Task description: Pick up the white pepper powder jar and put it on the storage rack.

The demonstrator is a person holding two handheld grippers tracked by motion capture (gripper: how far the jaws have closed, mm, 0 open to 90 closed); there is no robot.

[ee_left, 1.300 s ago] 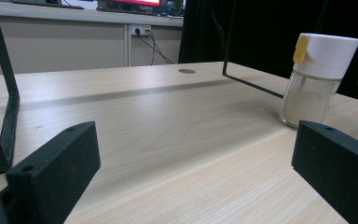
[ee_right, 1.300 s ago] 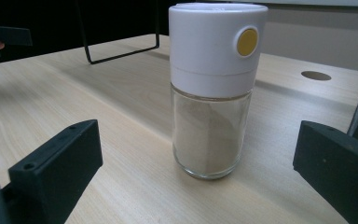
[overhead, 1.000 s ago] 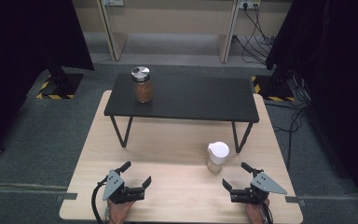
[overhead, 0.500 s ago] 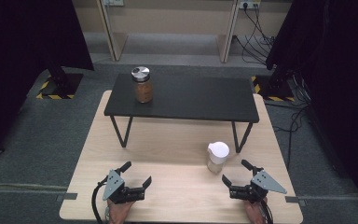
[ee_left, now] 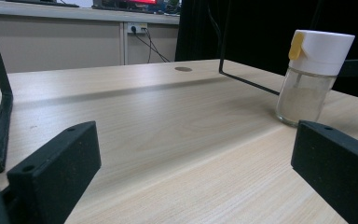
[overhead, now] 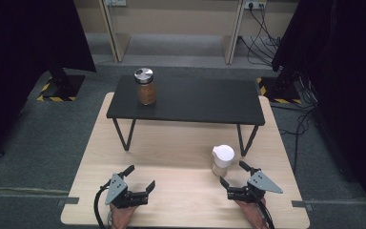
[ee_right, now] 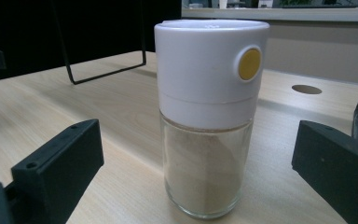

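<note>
On the wooden table [overhead: 181,143], the right gripper [overhead: 235,174], jaws spread and just closing, may topple the white-capped shaker [overhead: 222,161] if one jaw strikes first.

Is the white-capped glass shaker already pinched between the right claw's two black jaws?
No, the white-capped glass shaker stands free on the pale wooden table, with clear gaps to both jaws of the right claw.
</note>
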